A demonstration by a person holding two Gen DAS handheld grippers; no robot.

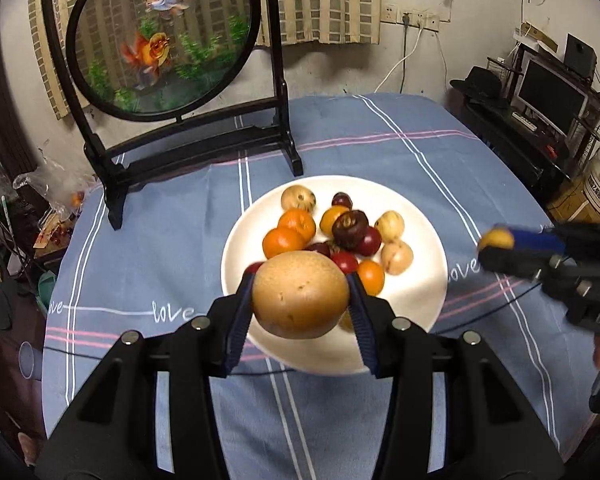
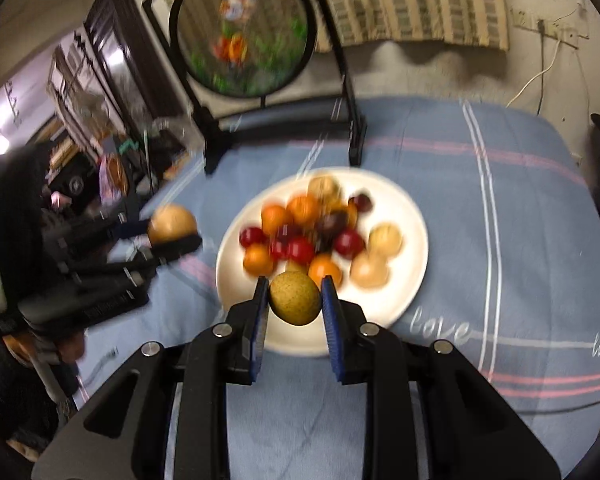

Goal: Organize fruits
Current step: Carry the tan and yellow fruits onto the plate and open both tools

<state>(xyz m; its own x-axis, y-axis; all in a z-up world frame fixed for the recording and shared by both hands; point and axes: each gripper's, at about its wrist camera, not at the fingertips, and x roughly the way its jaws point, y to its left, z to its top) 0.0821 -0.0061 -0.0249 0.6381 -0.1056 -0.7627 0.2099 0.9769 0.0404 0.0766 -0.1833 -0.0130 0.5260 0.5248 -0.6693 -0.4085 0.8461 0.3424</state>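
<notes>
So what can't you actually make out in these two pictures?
- Left wrist view: fruit under the big brown fruit in the left tool, hidden on the plate.
- Right wrist view: plate fruits blurred; kinds unclear.
- Left wrist view: small yellow fruit in the right tool, blurred.

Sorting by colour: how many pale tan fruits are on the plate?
3 tan fruits: one at the plate's far edge, two side by side at its right. The held brown fruit may hide more.

Your left wrist view is crisp; the round white plate (image 1: 412, 304) catches a bright patch of overhead light. Your right wrist view smears badly, the plate's piled fruit and the framed goldfish screen (image 2: 242, 36) blurred. Both views bend and darken at the corners.
</notes>
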